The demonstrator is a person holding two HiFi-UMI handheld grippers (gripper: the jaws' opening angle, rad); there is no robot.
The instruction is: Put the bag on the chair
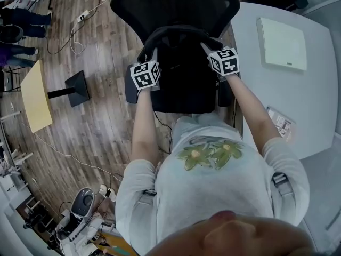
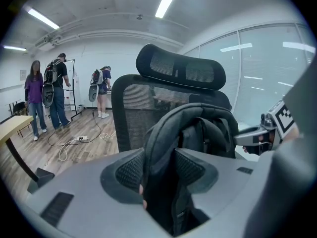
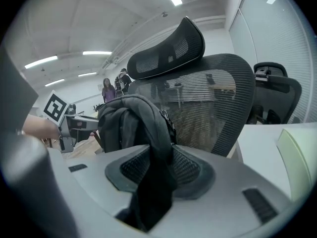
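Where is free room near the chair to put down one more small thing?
The white table is bare between the flat white box and the booklet. The chair seat is crowded: the bag, left gripper and right gripper fill it. The wooden floor left of it is open but crossed by cables.

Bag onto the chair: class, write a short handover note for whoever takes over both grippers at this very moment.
Left gripper: fingers closed on a strap of the bag.
Right gripper: fingers closed on a bag strap too.
Bag: held upright in front of the chair backrest, over the seat. Whether its base rests on the seat cannot be told.
Done: bag is at the chair.
Left to do: settle it on the seat, open both grippers, draw back.
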